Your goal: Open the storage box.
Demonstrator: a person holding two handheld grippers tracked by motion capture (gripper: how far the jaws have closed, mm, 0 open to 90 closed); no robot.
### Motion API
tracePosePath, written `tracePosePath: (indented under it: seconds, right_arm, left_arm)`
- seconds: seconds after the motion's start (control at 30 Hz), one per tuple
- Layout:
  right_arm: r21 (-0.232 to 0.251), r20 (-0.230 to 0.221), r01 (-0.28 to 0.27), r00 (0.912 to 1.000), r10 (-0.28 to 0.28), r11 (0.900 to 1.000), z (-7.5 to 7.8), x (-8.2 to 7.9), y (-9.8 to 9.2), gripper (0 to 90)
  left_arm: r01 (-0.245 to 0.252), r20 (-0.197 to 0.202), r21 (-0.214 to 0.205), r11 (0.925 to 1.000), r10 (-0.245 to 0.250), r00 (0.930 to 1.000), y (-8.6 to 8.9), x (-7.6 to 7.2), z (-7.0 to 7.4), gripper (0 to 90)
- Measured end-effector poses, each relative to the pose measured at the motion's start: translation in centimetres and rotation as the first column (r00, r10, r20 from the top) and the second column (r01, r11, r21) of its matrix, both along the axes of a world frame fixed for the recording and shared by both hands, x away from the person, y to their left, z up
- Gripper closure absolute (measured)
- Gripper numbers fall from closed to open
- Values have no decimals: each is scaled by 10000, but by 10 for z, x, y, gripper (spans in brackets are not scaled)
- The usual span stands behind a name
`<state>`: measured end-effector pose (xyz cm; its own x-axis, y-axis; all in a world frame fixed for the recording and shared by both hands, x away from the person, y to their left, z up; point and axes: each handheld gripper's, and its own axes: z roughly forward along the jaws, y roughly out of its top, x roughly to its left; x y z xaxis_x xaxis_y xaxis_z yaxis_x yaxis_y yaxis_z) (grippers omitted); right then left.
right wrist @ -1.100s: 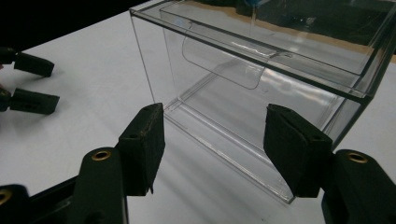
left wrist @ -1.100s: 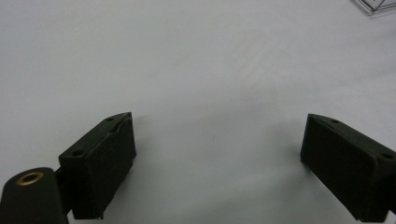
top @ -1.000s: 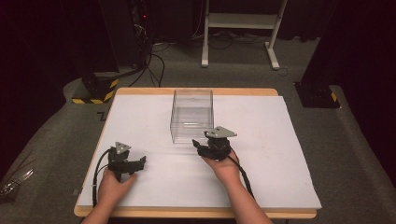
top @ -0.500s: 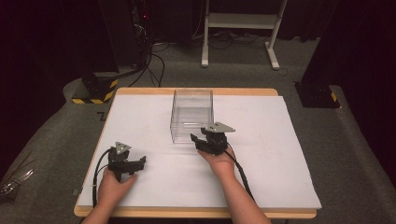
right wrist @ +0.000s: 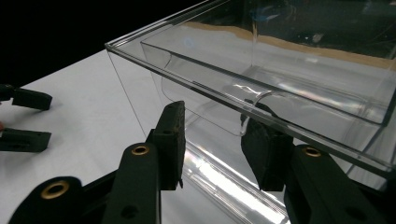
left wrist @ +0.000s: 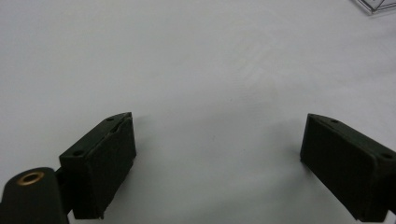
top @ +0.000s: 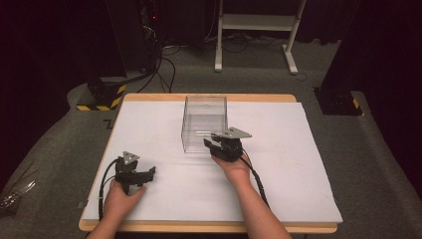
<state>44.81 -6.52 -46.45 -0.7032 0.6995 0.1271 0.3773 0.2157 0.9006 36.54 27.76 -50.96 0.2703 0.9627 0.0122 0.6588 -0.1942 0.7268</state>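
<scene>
Seen from the high view, a clear box point(top: 204, 122) stands upright with its open top upward near the middle of the white surface point(top: 308, 169), its longer side running away from the person. The right tool point(top: 215, 143) sits at the box's near right corner, while the left tool point(top: 148, 173) rests well apart toward the near left, jaws spread.

Where the left gripper view looks down, the left tool point(left wrist: 217, 149) gapes wide over bare surface point(left wrist: 187, 56).

From the right gripper view, the right tool point(right wrist: 215, 140) straddles the box point(right wrist: 261, 60) wall, one jaw outside, one inside, not closed on it.
</scene>
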Motion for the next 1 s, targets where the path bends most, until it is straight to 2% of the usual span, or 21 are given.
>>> tracePosePath:
  seconds: [0.13,0.2,0.27,0.5,0.93,0.97,1.0]
  right_arm:
    - [-11,51,-71,10000,71,10000,0,1,-2,647]
    - [-21,22,-37,10000,37,10000,0,1,-3,708]
    - [284,-150,-171,9997,175,9995,-1,3,-7,739]
    - [297,-128,-348,9993,352,9990,-2,0,-14,788]
    - [174,127,-673,9977,670,9976,-3,-17,-18,790]
    - [153,142,-791,9968,789,9968,-4,-16,-17,709]
    - [137,124,-808,9967,807,9966,-4,-16,-16,701]
  left_arm:
    - [-8,10,2,10000,8,10000,0,0,0,108]
    - [-6,10,2,10000,6,10000,0,0,0,108]
    - [-9,10,2,10000,9,10000,0,0,0,108]
    - [-2,1,-3,10000,2,10000,0,0,0,108]
    - [15,-1,14,10000,-15,10000,0,0,0,108]
    - [13,-1,9,10000,-13,10000,0,0,0,108]
    - [14,0,13,10000,-14,10000,0,0,0,108]
